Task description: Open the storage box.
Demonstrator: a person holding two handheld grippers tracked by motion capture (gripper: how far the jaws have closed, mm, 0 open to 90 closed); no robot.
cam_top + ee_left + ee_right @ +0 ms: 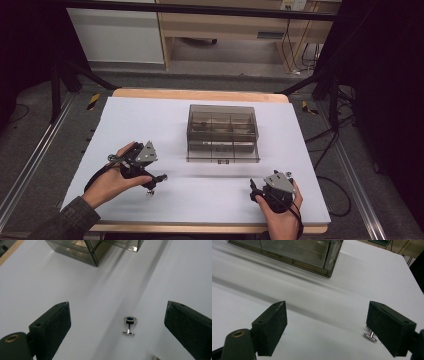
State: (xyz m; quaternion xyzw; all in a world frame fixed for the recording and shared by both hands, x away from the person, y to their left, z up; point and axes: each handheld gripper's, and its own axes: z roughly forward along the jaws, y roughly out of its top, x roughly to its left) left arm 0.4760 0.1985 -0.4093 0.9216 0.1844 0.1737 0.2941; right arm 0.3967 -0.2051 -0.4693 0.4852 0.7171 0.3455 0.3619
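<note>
A small silver cufflink (129, 325) with a dark blue face lies on the white table top, between the wide-apart jaws of my left gripper (117, 307), touching neither pad. That gripper (159, 178) is at the table's left, pointing right, and is open. A second small silver cufflink (370, 336) lies on the table just beside the right-hand pad (390, 327) of my right gripper (327, 305), partly hidden by it. The right gripper (257, 189) is low at the front right, open, with nothing between its jaws.
A smoky transparent box (223, 132) with several compartments stands in the middle of the white table (150, 120), beyond both grippers. A tiny bright piece (156, 357) shows at the bottom edge of the left gripper view. Cables and stand legs lie on the floor around the table.
</note>
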